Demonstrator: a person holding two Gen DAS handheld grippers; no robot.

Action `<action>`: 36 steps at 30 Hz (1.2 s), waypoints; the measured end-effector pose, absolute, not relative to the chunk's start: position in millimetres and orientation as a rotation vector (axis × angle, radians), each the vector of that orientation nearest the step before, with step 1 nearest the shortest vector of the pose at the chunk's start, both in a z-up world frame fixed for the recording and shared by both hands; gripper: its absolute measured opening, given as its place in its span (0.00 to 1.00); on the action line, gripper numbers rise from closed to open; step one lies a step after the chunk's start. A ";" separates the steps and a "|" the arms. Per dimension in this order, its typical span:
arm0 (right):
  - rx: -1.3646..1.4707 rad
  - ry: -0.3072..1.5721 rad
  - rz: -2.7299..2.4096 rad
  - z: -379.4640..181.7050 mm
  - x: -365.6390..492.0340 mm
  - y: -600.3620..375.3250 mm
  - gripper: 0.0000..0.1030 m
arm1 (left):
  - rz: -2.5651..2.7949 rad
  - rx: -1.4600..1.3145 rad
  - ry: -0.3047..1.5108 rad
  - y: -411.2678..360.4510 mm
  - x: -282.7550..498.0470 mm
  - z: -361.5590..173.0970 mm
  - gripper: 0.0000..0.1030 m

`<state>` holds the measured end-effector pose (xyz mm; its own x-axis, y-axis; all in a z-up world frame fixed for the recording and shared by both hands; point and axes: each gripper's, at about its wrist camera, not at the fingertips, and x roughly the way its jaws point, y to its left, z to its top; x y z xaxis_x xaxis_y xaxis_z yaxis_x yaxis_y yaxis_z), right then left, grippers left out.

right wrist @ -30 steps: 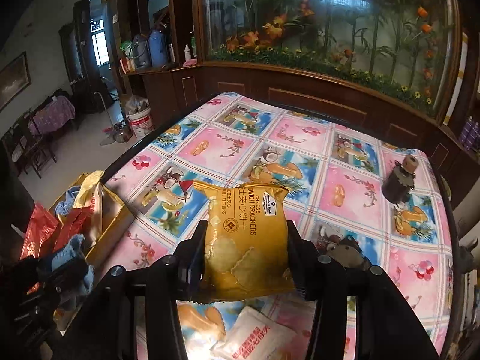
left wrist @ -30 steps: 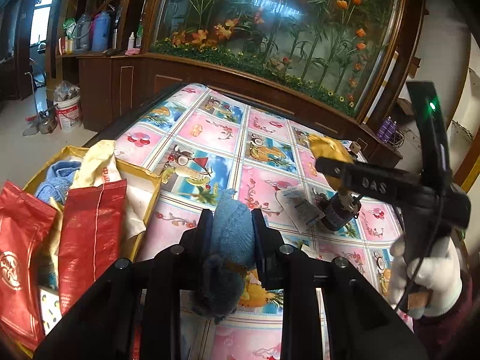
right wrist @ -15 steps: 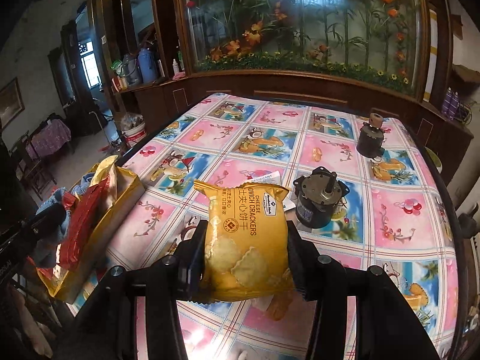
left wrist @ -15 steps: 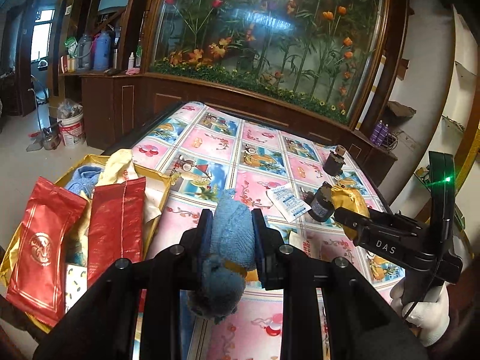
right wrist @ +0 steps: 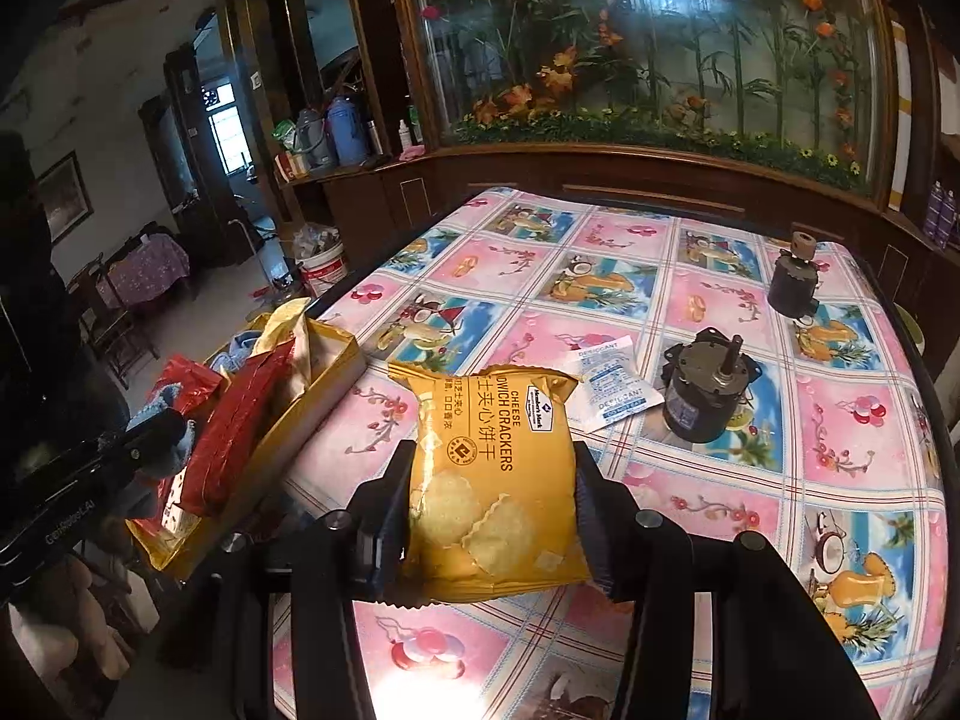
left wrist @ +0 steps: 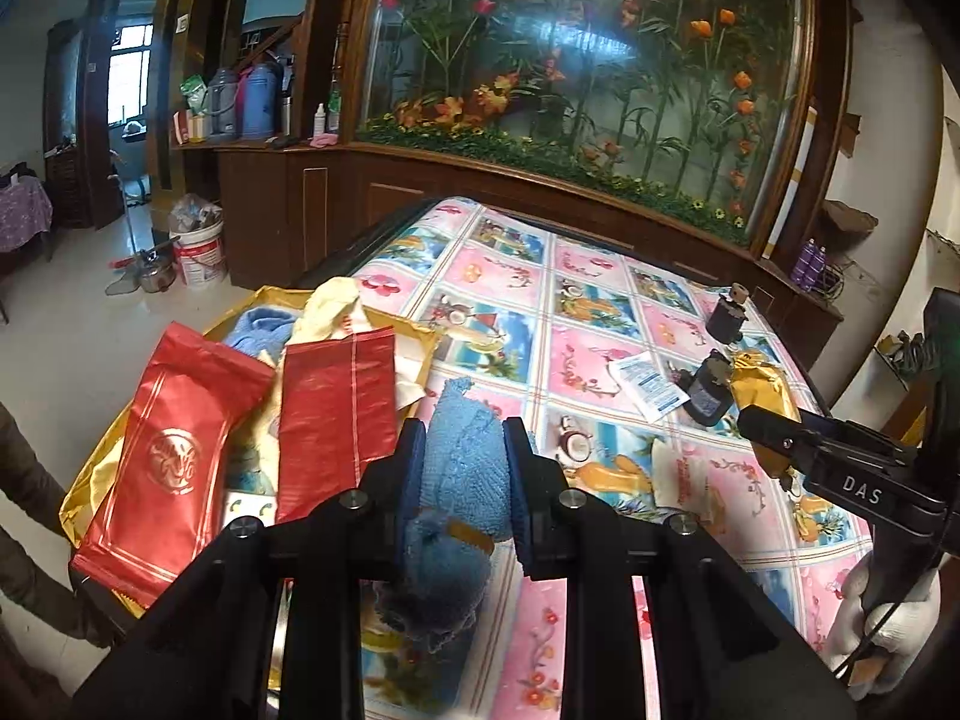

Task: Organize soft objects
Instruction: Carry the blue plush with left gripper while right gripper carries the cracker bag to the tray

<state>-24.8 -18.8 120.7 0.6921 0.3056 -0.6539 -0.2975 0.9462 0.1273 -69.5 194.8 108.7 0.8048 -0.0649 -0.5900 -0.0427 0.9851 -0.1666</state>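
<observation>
Both your grippers are loaded: left gripper (left wrist: 462, 456) pinches the blue cloth (left wrist: 459, 480), right gripper (right wrist: 492, 498) clamps the cracker bag (right wrist: 492, 474) upright. Your gold box (right wrist: 336, 372) lies to the left, nearer your left gripper, so that one probably goes first.

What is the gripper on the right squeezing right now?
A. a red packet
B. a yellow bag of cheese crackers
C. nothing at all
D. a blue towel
B. The right gripper has its two fingers pressed against both sides of the yellow cracker bag, holding it up above the table; the blue towel is in the left gripper instead.
</observation>
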 end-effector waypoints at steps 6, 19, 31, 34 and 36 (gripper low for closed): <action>-0.012 0.748 0.372 117.7 -28.8 2.4 0.48 | 0.039 -0.180 0.635 214.8 -75.6 104.7 0.22; -0.065 0.812 0.571 110.1 -30.3 92.0 0.48 | 0.193 -0.258 0.631 289.2 -87.0 94.2 0.22; -0.080 0.902 0.786 98.2 -31.2 181.7 0.48 | 0.218 -0.298 0.691 320.8 -88.6 64.6 0.22; -0.099 0.910 0.807 93.4 -34.0 197.3 0.48 | 0.224 -0.292 0.699 325.5 -84.6 59.1 0.22; -0.111 0.917 0.810 90.1 -32.1 206.2 0.48 | 0.238 -0.264 0.701 324.5 -81.0 56.7 0.22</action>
